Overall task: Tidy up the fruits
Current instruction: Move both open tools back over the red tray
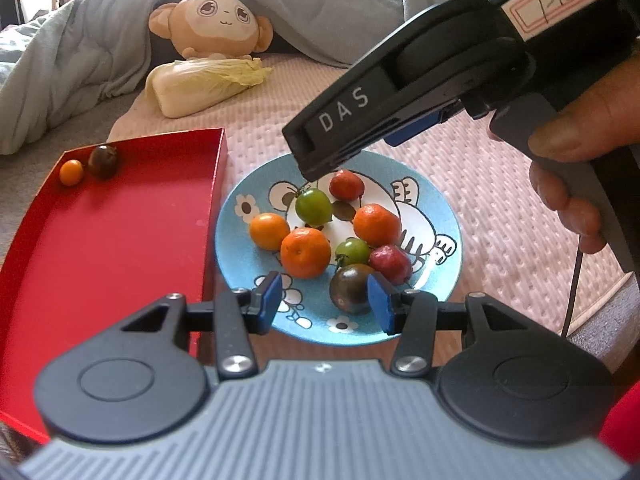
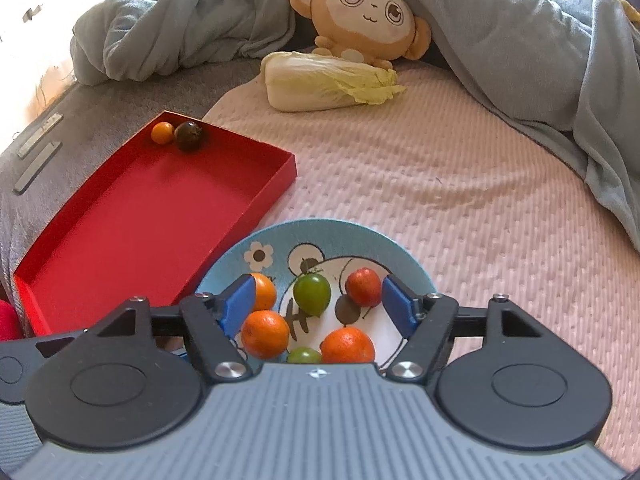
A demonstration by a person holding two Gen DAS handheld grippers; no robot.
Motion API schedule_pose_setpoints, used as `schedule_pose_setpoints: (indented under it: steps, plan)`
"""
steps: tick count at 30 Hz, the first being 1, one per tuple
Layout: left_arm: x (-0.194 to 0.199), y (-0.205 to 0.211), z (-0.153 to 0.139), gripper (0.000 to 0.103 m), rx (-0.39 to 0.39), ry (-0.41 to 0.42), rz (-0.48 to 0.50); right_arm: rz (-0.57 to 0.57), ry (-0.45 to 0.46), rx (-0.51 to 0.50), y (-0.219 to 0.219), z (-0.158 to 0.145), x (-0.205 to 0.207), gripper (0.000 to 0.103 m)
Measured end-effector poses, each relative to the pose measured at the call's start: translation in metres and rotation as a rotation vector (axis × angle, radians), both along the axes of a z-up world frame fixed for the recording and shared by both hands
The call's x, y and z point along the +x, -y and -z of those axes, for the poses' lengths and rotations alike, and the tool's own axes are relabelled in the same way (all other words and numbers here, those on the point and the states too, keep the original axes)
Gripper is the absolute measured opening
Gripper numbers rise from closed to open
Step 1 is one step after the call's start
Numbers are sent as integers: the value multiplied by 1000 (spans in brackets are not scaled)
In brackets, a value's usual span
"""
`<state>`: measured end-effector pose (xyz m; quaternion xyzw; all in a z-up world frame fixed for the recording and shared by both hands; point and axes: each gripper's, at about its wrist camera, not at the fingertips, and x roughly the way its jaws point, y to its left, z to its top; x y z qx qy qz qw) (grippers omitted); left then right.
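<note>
A blue cartoon plate (image 1: 236,216) (image 2: 360,236) holds several small fruits: oranges (image 1: 306,253), green tomatoes (image 1: 313,207), red ones (image 1: 346,185) and a dark tomato (image 1: 349,288). A red tray (image 1: 120,240) (image 2: 152,208) to its left holds a small orange fruit (image 1: 71,172) and a dark tomato (image 1: 103,161) in its far corner. My left gripper (image 1: 324,300) is open and empty over the plate's near edge, beside the dark tomato. My right gripper (image 2: 316,304) is open and empty above the plate, with a green tomato (image 2: 312,294) between its fingers; it shows from the side in the left wrist view (image 1: 400,92).
A napa cabbage (image 1: 204,86) (image 2: 332,80) and a monkey plush (image 1: 212,26) (image 2: 364,16) lie at the back. A grey-blue quilt (image 2: 180,28) is heaped behind and to the right. The plate rests on a pink textured mat (image 2: 460,184).
</note>
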<state>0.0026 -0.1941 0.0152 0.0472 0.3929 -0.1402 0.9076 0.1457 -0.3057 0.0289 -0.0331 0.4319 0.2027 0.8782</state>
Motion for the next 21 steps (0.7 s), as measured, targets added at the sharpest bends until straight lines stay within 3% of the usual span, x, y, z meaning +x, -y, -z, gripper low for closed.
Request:
schedule_pose_setpoints:
  steps: [21]
  plan:
    - [0, -18, -6, 50, -21, 11, -44, -25, 25, 8, -19, -3, 3, 75]
